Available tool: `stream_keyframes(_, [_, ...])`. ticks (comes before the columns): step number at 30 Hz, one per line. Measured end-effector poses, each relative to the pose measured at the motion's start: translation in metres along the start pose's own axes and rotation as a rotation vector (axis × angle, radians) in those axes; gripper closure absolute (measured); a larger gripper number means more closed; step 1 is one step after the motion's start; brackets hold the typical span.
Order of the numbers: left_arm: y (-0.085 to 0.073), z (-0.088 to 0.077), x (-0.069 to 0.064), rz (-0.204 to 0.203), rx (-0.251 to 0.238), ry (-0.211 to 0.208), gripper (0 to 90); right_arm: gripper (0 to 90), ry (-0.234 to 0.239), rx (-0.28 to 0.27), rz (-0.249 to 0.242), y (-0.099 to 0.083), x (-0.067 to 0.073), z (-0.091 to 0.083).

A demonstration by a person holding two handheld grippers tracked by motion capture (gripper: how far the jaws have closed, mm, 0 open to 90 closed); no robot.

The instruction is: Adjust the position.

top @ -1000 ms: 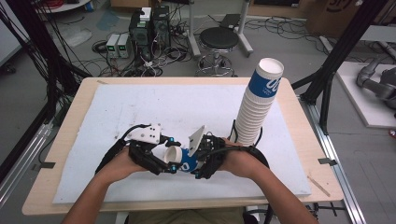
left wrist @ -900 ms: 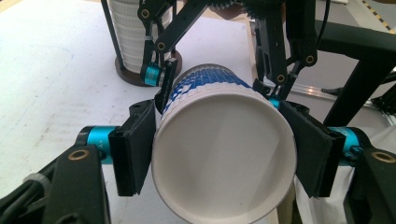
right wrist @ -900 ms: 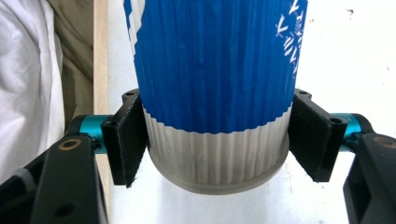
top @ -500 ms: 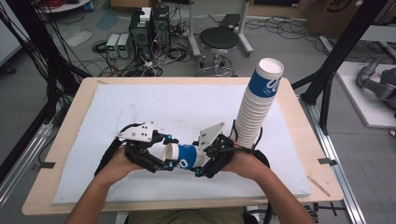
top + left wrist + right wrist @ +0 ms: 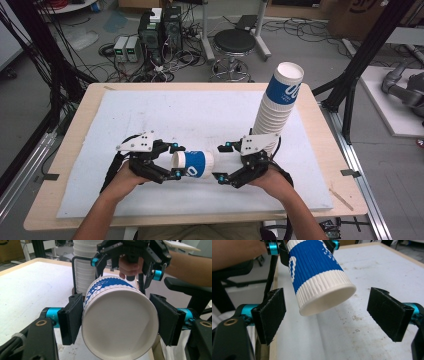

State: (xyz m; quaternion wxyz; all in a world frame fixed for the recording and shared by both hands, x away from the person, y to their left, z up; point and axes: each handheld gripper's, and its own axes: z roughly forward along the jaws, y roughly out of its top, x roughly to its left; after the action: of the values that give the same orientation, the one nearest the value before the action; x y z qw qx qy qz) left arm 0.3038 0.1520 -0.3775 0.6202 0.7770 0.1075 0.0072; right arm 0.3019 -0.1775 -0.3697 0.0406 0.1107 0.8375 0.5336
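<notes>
Cup (image 5: 194, 164) lies sideways above the table (image 5: 210, 120), clamped at its rim by the left gripper (image 5: 170, 161); the right gripper (image 5: 223, 162), jaws just spread clear of its base, leaves one grip that could slip or crush the rim.

Cup stack (image 5: 83, 265) top cut off by upper edge; cup (image 5: 317, 272) mouth end hidden, probably behind left gripper (image 5: 302, 246).

The high view hangs above the person's side, looking forward and down over the whole table (image 5: 90, 107). Each gripper view sits close and low, facing the other across the paper cup (image 5: 194, 164), which all three share; the left one looks into its mouth.
</notes>
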Motion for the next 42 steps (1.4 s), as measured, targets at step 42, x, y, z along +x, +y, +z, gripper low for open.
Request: stream_keyframes(42, [-0.004, 0.013, -0.011, 0.03, -0.116, -0.134, 30.0, 14.8, 0.146, -0.12, 0.082, -0.026, 0.008, 0.018])
